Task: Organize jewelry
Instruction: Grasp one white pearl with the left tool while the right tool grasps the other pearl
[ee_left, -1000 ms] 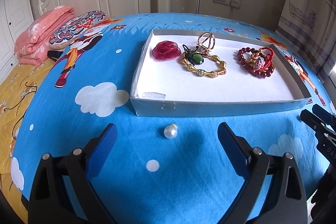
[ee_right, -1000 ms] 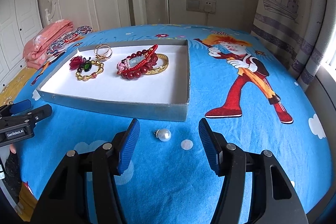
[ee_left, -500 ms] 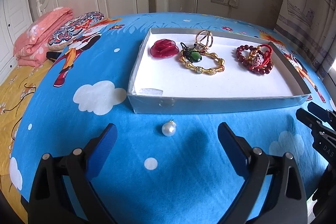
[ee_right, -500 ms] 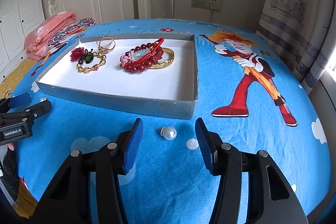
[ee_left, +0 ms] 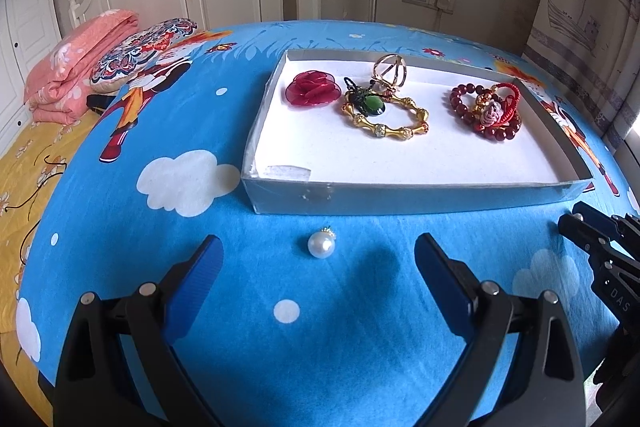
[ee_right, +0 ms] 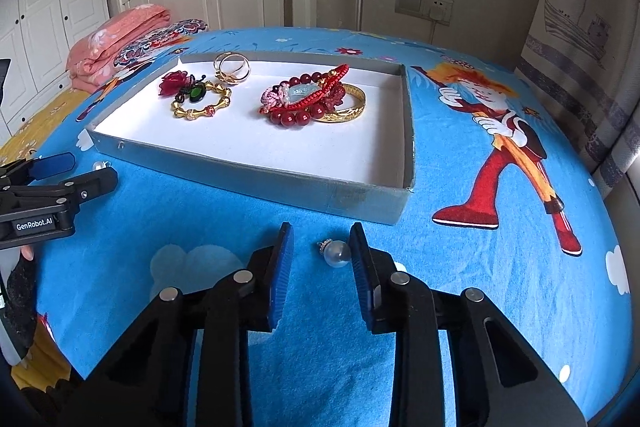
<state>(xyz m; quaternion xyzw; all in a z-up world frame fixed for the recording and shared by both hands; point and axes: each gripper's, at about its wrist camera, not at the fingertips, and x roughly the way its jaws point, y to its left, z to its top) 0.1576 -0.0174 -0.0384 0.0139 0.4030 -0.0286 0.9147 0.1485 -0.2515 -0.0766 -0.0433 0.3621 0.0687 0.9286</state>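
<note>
The right hand-held gripper [ee_right: 321, 253] has its 2 pads narrowly apart around a pearl earring [ee_right: 337, 253] on the bed [ee_right: 500, 287], beside the tray [ee_right: 360, 193]. The left hand-held gripper [ee_left: 316, 259] gapes wide, holding nothing, a second pearl [ee_left: 321, 245] between its pads.

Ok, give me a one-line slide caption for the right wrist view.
Right gripper open around a pearl earring on the blue bedsheet, in front of the jewelry tray.
</note>
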